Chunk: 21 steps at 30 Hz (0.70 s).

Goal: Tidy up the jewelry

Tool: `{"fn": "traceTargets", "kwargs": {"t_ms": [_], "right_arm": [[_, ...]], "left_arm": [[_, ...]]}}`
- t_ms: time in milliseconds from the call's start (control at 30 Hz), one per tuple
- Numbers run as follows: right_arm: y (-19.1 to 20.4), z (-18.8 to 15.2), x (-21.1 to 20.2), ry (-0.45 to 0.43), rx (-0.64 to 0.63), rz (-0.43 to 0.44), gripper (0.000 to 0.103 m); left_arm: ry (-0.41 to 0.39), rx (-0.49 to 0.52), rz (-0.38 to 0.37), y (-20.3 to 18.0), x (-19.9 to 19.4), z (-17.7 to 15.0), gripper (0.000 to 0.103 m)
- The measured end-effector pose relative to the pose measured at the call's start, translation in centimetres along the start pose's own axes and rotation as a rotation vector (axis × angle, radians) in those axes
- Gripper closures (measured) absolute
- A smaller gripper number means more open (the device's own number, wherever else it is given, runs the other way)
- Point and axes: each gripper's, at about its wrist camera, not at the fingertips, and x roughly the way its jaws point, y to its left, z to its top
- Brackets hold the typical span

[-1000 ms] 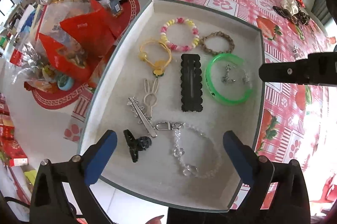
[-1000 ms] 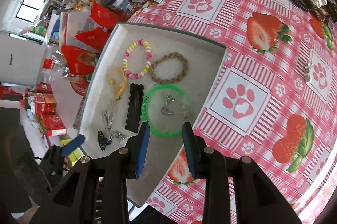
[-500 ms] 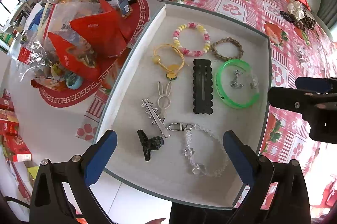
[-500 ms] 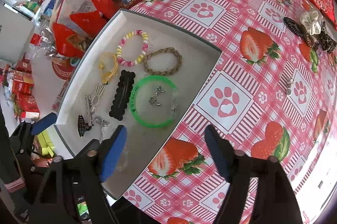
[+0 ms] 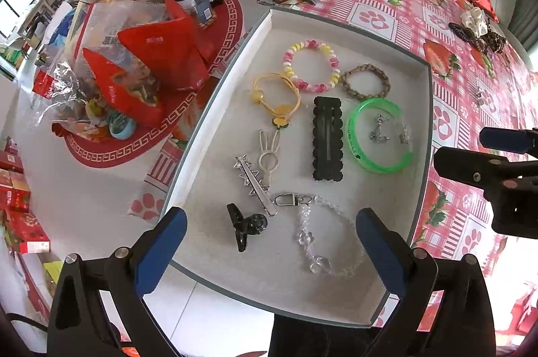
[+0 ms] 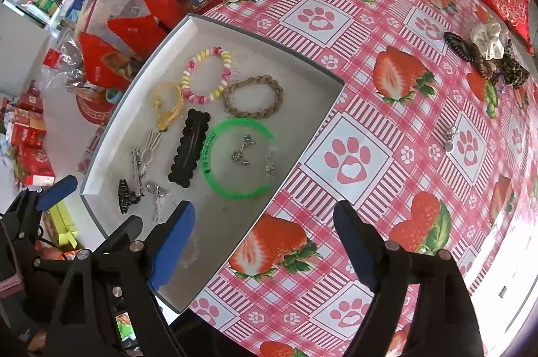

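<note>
Two grippers are held above the bench, both pointed steeply down. The left gripper (image 5: 269, 242) is spread wide over the near end of the tray (image 5: 424, 108), with nothing between its jaws. The right gripper (image 6: 265, 242) straddles the tray's right wall; its jaws are opening and nothing is seen between them. Most of the jewelry already lies in the tray, the green bangle (image 6: 239, 158) with small silver pieces inside it among it. A small silver charm (image 6: 450, 135) is left on the strawberry-print cloth (image 6: 396, 31), ahead and to the right of the right gripper, which is judged the nearer; its long axis is too small to tell. Farther off, hair ties (image 6: 484, 52) are piled near the bench's far edge. The floor to the left is crowded with bags and boxes.
</note>
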Motion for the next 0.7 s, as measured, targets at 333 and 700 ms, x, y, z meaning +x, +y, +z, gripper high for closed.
{"fn": "traceTargets", "kwargs": {"t_ms": [333,700], "right_arm": [[0.04,-0.20,-0.27,0.000,-0.001,-0.004,0.017],[0.23,-0.39,-0.50,-0.002,-0.002,-0.006,0.017]], "left_arm": [[0.001,-0.008,0.023,0.54,-0.34,0.10,0.000],[0.021,-0.011,0.033,0.76,-0.10,0.06,0.000]]}}
